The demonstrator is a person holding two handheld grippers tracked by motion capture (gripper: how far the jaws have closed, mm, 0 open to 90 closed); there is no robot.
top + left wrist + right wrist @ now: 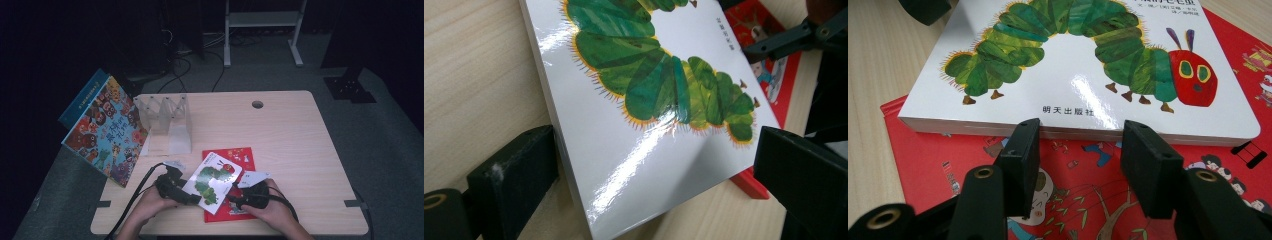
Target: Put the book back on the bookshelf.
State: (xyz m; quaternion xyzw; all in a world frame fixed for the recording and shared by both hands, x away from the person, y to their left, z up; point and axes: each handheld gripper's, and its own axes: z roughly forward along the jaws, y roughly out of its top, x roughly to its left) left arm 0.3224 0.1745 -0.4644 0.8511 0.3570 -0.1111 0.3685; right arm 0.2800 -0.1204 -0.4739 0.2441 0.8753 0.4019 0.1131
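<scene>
A white caterpillar book [212, 180] lies slanted, partly on top of a red picture book [241, 155] near the table's front edge. In the left gripper view, the white book's near corner [649, 125] sits between the wide-set jaws of my left gripper [659, 145]. Both jaws meet its edges, and whether they press is unclear. My right gripper [1078, 135] hovers over the red book [948, 155] with its jaws apart, just short of the white book's long edge [1073, 95]. From above, the left gripper [191, 198] and the right gripper [236, 197] flank the white book.
A clear plastic book stand [167, 120] stands at the table's back left. A colourful picture book [105, 132] leans off the left edge with a blue book [82, 97] behind it. The tabletop [295, 150] has a cable hole [257, 104].
</scene>
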